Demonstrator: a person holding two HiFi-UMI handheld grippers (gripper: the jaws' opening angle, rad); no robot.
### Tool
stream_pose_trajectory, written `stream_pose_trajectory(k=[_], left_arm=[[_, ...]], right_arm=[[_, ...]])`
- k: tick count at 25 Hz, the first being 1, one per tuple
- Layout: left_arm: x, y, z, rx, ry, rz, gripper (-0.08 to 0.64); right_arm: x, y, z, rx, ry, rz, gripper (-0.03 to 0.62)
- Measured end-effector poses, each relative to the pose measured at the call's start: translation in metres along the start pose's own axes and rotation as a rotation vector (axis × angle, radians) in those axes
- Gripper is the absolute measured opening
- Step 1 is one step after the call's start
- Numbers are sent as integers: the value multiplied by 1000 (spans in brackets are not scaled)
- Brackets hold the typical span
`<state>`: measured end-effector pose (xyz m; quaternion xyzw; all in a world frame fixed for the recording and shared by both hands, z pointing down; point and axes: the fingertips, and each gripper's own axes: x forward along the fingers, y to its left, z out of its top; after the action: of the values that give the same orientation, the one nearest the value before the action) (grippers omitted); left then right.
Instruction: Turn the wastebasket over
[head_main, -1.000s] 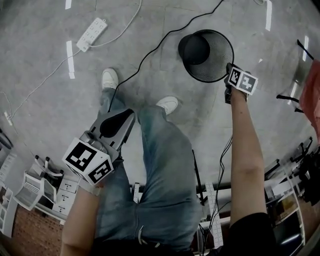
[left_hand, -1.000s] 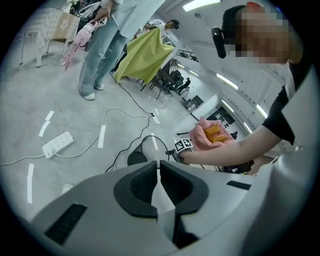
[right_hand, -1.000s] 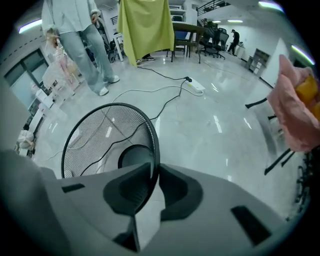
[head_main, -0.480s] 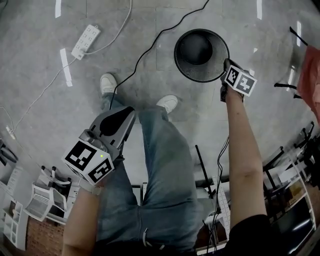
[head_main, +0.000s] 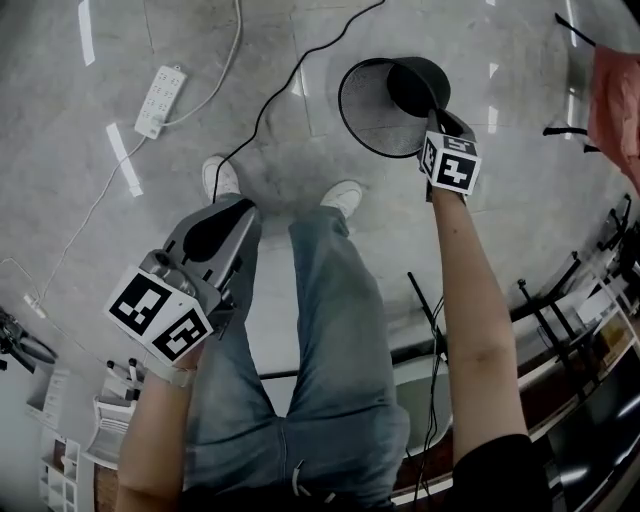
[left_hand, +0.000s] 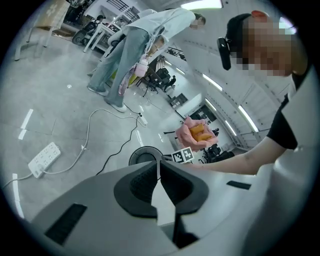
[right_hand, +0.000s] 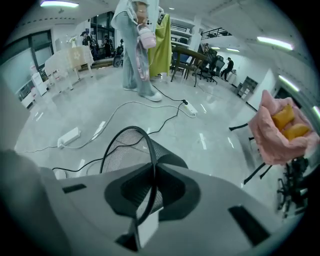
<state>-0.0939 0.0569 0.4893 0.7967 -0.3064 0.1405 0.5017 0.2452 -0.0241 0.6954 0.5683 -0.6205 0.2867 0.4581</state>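
Left gripper (head_main: 232, 212): the nearest item, held over the left thigh, jaws fully together on nothing. It is parked clear, presumably because one tool suffices for the tipping. Jeans-clad legs and white shoes (head_main: 343, 196): planted on the grey floor (head_main: 60, 200) just short of the work, which gives reach without stepping. Right gripper (head_main: 433, 122): arm extended, nose pointing steeply down, jaws nipped onto the thin wire rim of the wastebasket (head_main: 378, 108), the rim passing between the pads. A hold on the rim gives leverage to swing the body round. Wastebasket: black mesh, ahead of the right shoe, canted over with its mouth toward the person's left and its solid base toward the far right; whether the base touches the floor cannot be told. Power strip (head_main: 158, 100) and black cable (head_main: 285, 85): on the floor farther left, the cable running past the basket's left side. Change against the earlier frames: the basket then stood upright, mouth up, base centred within the rim. The right jaws have since closed down on the rim, and the basket is now tipped, by judgement partway to inverted.
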Motion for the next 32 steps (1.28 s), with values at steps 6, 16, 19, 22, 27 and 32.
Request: stream_pose_trajectory(k=[6, 16, 19, 22, 27, 32], left_arm=[[-18, 27, 0, 37, 35, -36, 15], [-40, 77, -9, 70, 77, -53, 15], [-41, 91, -11, 73, 91, -50, 15], [-39, 98, -13, 73, 104, -53, 15], [-30, 100, -13, 69, 125, -64, 17], [-10, 84, -15, 82, 146, -62, 17]], right_arm=[[-3, 68, -19, 38, 21, 8, 40], [17, 185, -64, -1, 111, 47, 49], [28, 206, -72, -35, 132, 56, 52], [32, 214, -73, -58, 127, 44, 54], [35, 216, -66, -47, 112, 53, 61], [32, 224, -73, -42, 171, 193, 185]])
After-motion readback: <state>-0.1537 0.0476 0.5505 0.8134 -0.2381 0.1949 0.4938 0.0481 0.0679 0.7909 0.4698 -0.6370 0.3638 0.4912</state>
